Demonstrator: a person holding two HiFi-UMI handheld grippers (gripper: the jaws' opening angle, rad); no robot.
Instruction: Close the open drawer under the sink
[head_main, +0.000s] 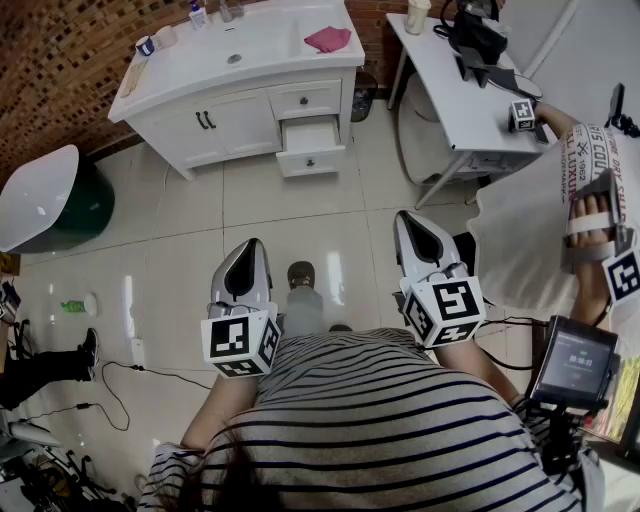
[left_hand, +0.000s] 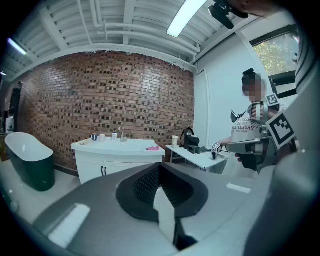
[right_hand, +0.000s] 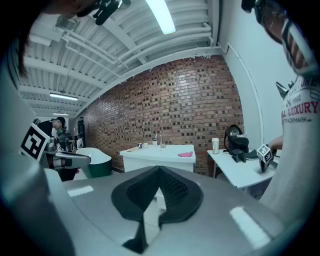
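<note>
A white vanity (head_main: 240, 110) with a sink (head_main: 235, 55) stands against the brick wall, far ahead of me across the tiled floor. Its lower right drawer (head_main: 311, 150) is pulled out, the knobbed front facing me. My left gripper (head_main: 252, 243) and right gripper (head_main: 403, 215) are held close to my body, both shut and empty, pointing toward the vanity and well short of it. The left gripper view shows the vanity (left_hand: 117, 155) beyond the shut left gripper (left_hand: 159, 165). In the right gripper view the vanity (right_hand: 157, 156) stands behind the right gripper (right_hand: 159, 168), whose jaws hide the drawer.
A pink cloth (head_main: 328, 39) and small bottles lie on the counter. A green-and-white bathtub (head_main: 50, 195) stands left. A white table (head_main: 460, 90) with a black device stands right of the vanity, and another person (head_main: 590, 200) with grippers stands beside it. Cables (head_main: 120, 375) lie on the floor.
</note>
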